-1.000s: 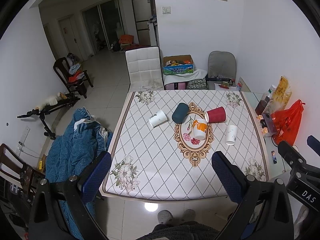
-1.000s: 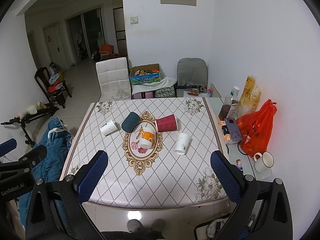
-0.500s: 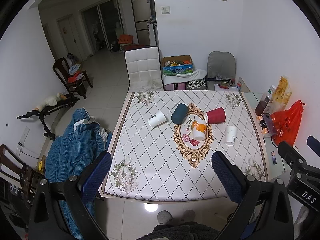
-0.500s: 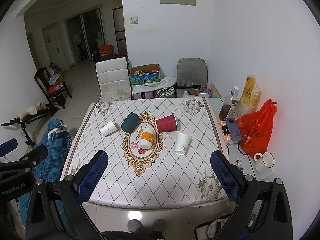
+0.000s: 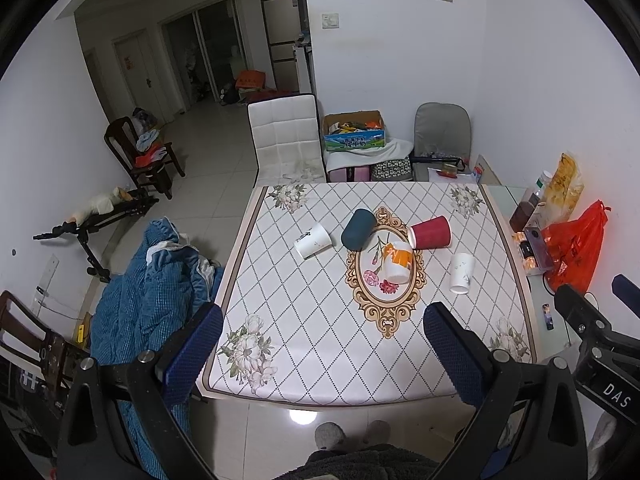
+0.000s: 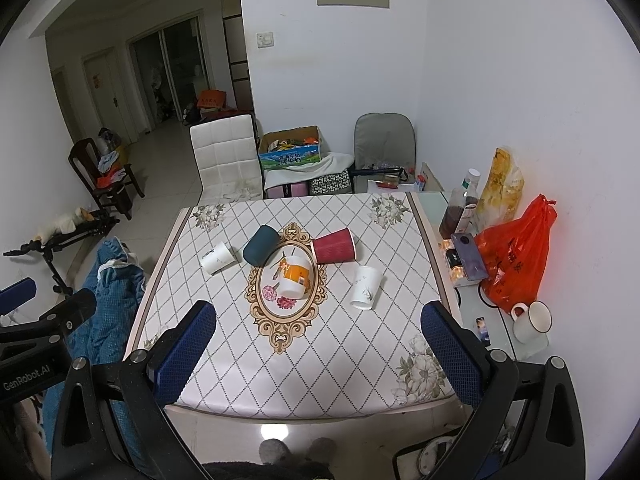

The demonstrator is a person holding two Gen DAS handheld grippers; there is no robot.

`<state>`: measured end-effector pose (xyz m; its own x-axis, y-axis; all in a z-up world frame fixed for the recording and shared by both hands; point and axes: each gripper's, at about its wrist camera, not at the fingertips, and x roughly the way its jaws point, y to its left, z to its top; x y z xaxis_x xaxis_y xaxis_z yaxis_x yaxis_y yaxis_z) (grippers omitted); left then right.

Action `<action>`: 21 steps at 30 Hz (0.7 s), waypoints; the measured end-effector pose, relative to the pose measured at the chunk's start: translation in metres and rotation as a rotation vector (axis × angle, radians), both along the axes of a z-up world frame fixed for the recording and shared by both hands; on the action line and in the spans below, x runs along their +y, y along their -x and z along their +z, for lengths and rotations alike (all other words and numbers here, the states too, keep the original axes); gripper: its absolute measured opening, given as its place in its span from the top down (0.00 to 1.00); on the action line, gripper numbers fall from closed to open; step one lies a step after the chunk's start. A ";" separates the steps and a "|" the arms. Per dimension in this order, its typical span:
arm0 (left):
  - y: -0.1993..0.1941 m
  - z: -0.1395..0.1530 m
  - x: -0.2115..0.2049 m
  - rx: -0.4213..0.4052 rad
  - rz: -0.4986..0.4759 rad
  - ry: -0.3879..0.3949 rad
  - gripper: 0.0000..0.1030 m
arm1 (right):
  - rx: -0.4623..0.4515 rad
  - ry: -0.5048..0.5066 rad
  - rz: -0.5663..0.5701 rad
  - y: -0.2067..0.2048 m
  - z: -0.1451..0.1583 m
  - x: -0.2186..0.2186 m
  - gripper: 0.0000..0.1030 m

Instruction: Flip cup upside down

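Note:
Several cups lie on their sides on the patterned table (image 5: 320,340): a white paper cup (image 5: 313,240) at the left, a dark teal cup (image 5: 359,229), a red cup (image 5: 431,231), an orange-and-white cup (image 5: 397,262) in the middle and a white cup (image 5: 461,267) at the right. The right wrist view shows the same cups, with the orange-and-white cup (image 6: 294,277) in the middle. My left gripper (image 5: 326,354) and my right gripper (image 6: 320,354) are both open and empty, held high above the table's near edge, far from the cups.
A white chair (image 5: 286,136) stands at the table's far side. A side shelf at the right holds a red plastic bag (image 6: 516,252), bottles and a white mug (image 6: 534,320). A blue blanket (image 5: 148,300) lies left of the table.
Both grippers have drifted slightly; the view has barely shifted. The cups have not moved.

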<state>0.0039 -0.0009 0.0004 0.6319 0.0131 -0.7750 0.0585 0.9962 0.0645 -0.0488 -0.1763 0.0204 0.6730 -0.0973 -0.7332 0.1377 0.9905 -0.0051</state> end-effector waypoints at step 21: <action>-0.015 -0.011 -0.002 0.018 -0.025 0.008 0.00 | 0.021 -0.020 -0.019 -0.001 -0.018 0.004 0.00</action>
<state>0.0186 -0.0031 -0.0107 0.6183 -0.0088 -0.7859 0.0844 0.9949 0.0553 -0.0481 -0.1720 0.0027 0.6555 -0.0947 -0.7493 0.1565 0.9876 0.0121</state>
